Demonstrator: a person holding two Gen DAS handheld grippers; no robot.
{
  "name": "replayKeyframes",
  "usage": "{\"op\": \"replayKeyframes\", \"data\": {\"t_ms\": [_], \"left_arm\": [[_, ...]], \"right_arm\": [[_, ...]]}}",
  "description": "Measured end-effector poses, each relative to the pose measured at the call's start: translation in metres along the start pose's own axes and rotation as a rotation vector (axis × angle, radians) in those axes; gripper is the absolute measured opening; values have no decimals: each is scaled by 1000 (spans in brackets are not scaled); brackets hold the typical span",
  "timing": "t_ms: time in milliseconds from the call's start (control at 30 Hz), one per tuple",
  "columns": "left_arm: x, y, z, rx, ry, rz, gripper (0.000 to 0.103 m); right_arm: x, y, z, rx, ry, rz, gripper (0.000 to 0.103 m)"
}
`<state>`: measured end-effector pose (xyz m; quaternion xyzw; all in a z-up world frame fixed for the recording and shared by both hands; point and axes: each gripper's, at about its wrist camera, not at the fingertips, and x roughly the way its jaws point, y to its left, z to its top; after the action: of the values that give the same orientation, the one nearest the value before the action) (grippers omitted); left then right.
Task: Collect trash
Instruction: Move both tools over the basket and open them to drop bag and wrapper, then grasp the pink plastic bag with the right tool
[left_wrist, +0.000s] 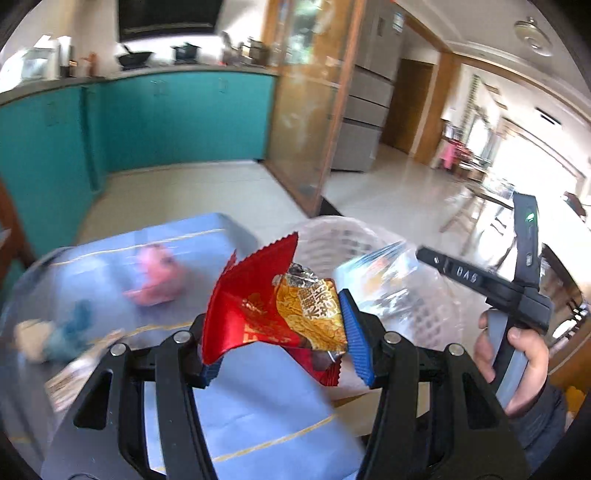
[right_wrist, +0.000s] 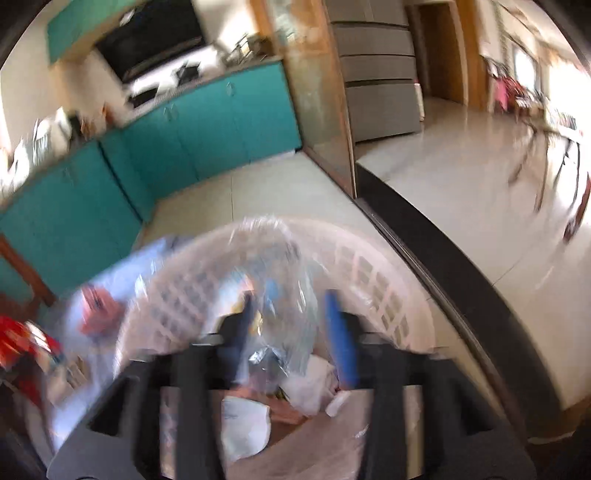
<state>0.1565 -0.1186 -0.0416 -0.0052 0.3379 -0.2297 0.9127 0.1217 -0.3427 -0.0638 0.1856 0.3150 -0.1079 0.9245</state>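
Kitchen, teal cabinets (left_wrist: 177, 118); blue tablecloth (left_wrist: 258, 413). Left tool (left_wrist: 282, 332) clamps red wrapper (left_wrist: 251, 306); right tool (right_wrist: 291, 332) parted, empty.

Left wrist view: looks forward and down along its fingers (left_wrist: 354, 332), close over the blue-cloth table (left_wrist: 258, 413), toward the table's far edge and the teal cabinets (left_wrist: 166, 118) beyond. The basket (left_wrist: 332, 240) sits right of centre.

Right wrist view: tilted, blurred, aimed down into the same basket (right_wrist: 373, 273) from very near, its fingers (right_wrist: 340, 332) over the rim.

Shared: basket, table's far corner, teal cabinets, glass door, grey fridge, tiled floor.
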Motion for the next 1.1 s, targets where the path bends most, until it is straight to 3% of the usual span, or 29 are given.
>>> {"op": "replayKeyframes", "data": {"t_ms": [67,233,333,467,500,633,733,800,933,1000,1100], "left_arm": [[23,-15,5,19,29,-17,60],[51,-44,5,117,41,-13,90],[52,-36,0,107,39,17,94],[34,7,-6,57,28,133,94],[24,29,-11,35,18,199,94],[0,114,-32,-88,53,350,94],[-3,175,-49,-176,134,368,94],[1,195,-55,-170,180,369,94],[16,199,-61,-93,244,382,94],[20,201,-66,-94,270,348,94],[20,197,-70,-93,289,332,94]], "right_arm": [[-8,-8,6,46,-58,-25,64],[-3,-17,8,105,-55,-9,65],[-1,-14,10,98,-53,1,65],[-1,2,9,53,-58,30,65],[0,9,10,33,-58,44,65],[4,66,4,-127,-32,140,65],[16,126,-1,-237,20,250,65],[28,170,-5,-296,81,351,68],[63,245,-15,-386,188,446,78],[84,273,-24,-410,236,442,80],[115,296,-38,-487,245,336,80]]}}
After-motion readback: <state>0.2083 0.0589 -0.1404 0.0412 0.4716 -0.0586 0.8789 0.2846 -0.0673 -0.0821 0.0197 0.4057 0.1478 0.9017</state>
